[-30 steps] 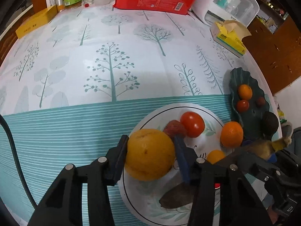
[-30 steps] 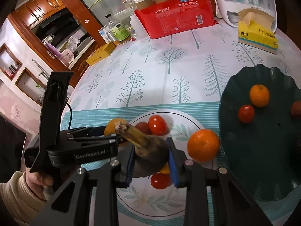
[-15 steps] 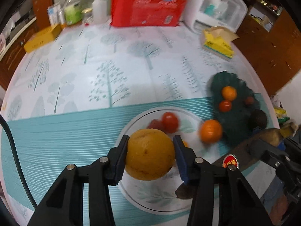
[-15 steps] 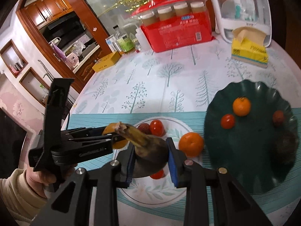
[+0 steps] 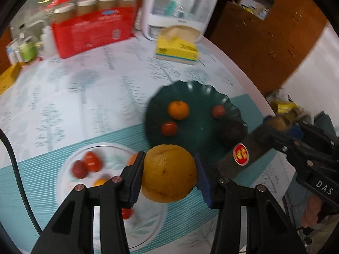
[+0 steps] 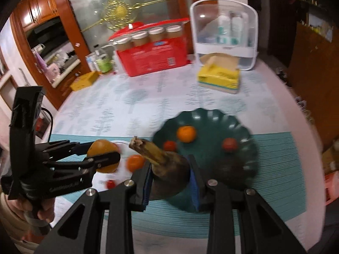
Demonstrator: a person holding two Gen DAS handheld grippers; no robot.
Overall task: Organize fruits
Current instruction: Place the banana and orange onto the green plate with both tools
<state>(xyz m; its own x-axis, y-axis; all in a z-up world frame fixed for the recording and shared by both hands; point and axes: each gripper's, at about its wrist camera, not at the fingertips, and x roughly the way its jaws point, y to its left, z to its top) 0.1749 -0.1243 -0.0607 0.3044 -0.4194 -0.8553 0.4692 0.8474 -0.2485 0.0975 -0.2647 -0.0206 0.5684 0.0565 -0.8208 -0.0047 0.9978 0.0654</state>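
**Both grippers carry fruit above the table**

The left gripper (image 5: 168, 174) is clamped on a large yellow-orange citrus fruit (image 5: 168, 173), its pads pressed against both sides, the fruit held in the air between the white plate (image 5: 70, 192) and the dark green scalloped dish (image 5: 196, 131). The right gripper (image 6: 170, 176) is closed narrowly on an overripe, browned banana (image 6: 167, 169), stem end pointing up and to the left, and hangs over the near edge of the green dish. A sleeved hand (image 6: 27, 209) grips the left tool's handle.

In the green dish lie a small mandarin (image 5: 178, 109), a tomato (image 5: 168, 128), a reddish round fruit (image 5: 218, 111) and a dark fruit, probably an avocado (image 5: 234, 130). The white plate holds red tomatoes (image 5: 92, 161) and a mandarin (image 6: 135, 163), blurred. Both dishes sit on a tree-print tablecloth (image 5: 84, 89) with a teal striped band. Farther back stand a yellow tissue box (image 5: 177, 49), a red carton of jars (image 5: 93, 28) and a white clear-lidded container (image 5: 180, 10)
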